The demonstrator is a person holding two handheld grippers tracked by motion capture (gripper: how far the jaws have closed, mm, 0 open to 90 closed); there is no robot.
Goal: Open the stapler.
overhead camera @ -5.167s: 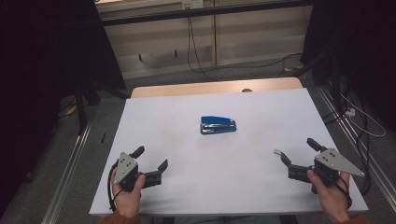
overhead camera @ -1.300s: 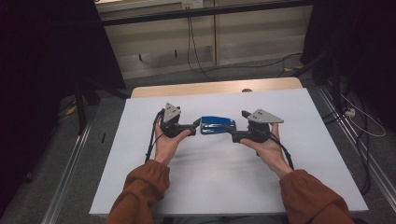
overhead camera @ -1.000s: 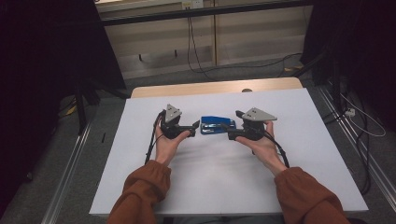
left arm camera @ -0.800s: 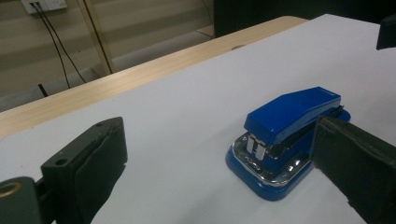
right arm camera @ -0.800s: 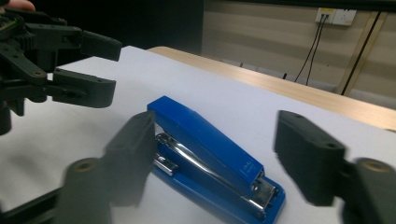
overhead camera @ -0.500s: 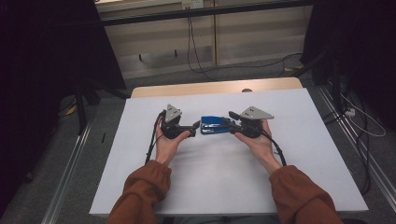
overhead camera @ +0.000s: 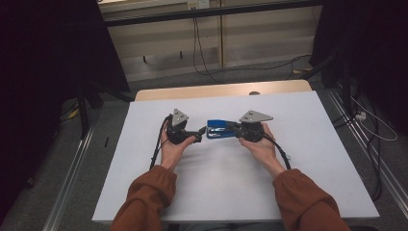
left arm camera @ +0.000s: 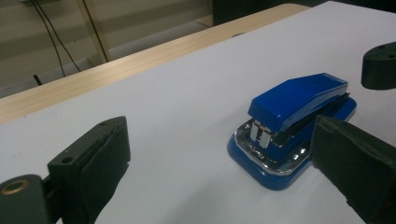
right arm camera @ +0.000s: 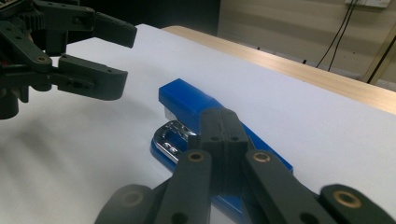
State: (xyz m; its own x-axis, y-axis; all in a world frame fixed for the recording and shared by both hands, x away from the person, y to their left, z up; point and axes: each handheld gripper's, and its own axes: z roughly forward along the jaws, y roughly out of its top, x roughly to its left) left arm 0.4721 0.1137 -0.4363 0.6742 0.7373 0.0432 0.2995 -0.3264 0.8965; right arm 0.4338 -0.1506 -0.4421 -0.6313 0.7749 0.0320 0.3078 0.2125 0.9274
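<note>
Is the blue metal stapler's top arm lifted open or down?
Down. The blue metal stapler lies flat on the white table, its arm low over the chrome base.

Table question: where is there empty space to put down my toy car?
Plenty: the white table is bare right of the right gripper, left of the left gripper, and in front between the sleeves. It's crowded mid-table, where both grippers meet the blue stapler.

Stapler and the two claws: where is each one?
stapler (left arm camera: 299, 100), left gripper view, blue top cover.
left claw (overhead camera: 201, 130), high view, between its tips.
right claw (right arm camera: 223, 122), right gripper view, tips closed together over the stapler.
</note>
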